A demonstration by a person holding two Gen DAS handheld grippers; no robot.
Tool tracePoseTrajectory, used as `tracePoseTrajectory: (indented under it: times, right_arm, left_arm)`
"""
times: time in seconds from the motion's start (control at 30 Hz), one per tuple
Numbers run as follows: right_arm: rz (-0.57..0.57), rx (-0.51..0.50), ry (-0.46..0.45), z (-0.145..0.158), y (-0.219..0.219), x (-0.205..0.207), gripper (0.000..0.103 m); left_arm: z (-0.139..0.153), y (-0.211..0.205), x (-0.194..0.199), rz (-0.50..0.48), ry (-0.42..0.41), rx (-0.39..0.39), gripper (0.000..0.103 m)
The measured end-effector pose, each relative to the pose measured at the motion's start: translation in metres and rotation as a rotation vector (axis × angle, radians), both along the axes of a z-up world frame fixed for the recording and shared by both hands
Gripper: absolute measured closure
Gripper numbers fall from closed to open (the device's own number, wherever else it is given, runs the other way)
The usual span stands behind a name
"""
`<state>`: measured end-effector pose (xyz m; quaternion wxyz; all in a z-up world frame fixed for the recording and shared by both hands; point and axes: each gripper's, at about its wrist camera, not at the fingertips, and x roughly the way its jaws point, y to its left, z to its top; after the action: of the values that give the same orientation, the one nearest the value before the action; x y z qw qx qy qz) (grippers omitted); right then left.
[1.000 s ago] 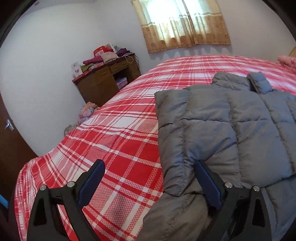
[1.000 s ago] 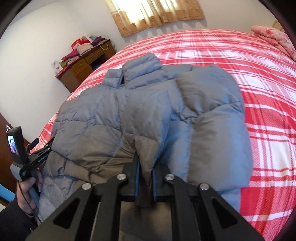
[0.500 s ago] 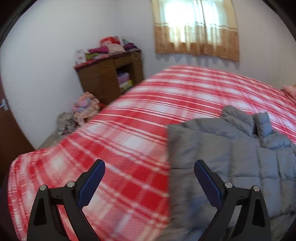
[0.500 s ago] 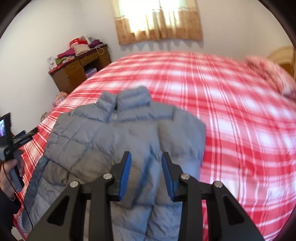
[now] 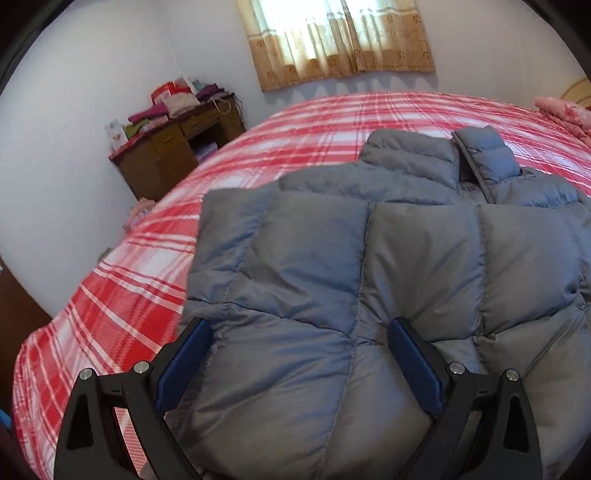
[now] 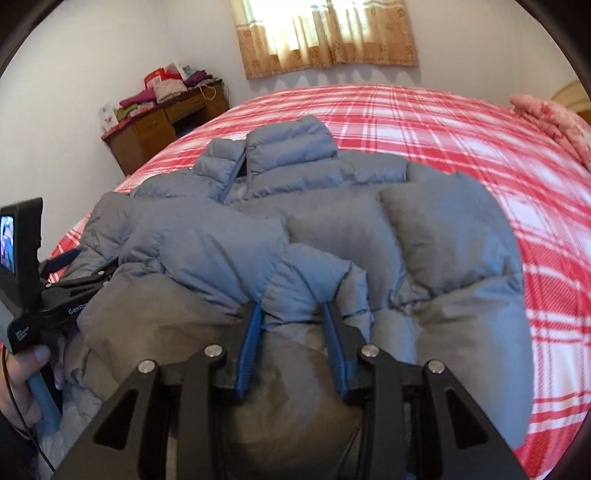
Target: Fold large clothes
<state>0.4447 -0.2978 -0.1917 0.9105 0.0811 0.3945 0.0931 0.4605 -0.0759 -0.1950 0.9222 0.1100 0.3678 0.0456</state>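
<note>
Bedroom, white walls; curtain [image 5: 336,40] over the window, desk [image 5: 177,155] piled with clothes in the far corner. Bed [image 6: 461,125] under red plaid cover; pink pillow [image 6: 550,118] at its far right. Jacket [image 5: 332,258]: grey, quilted, lying on the bed, collar away from me, near hem doubled over toward the collar. My left gripper [image 5: 297,328]: jaws wide apart over the jacket's near left part, pinching nothing. My right gripper [image 6: 293,314]: jaws part open, a puff of jacket between them, not clamped. My left hand [image 6: 26,373] on its blue handle.

Soft daylight through the curtained window [image 5: 334,35]; fisheye edges dark, slightly blurred.
</note>
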Motion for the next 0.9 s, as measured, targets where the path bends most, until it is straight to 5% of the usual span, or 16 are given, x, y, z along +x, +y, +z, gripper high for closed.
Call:
tracePoseTrajectory:
  times: [0.73,0.9]
  right_arm:
    - [-0.006,-0.06,0.028,-0.004,0.01,0.001,0.066]
    - [-0.004,-0.081,0.034,0.018,-0.003,-0.014,0.064]
  left_arm:
    - [-0.005,0.005,0.01,0.004,0.051,-0.033,0.002]
    - [-0.002,0.011,0.009,-0.007,0.05,-0.064,0.002]
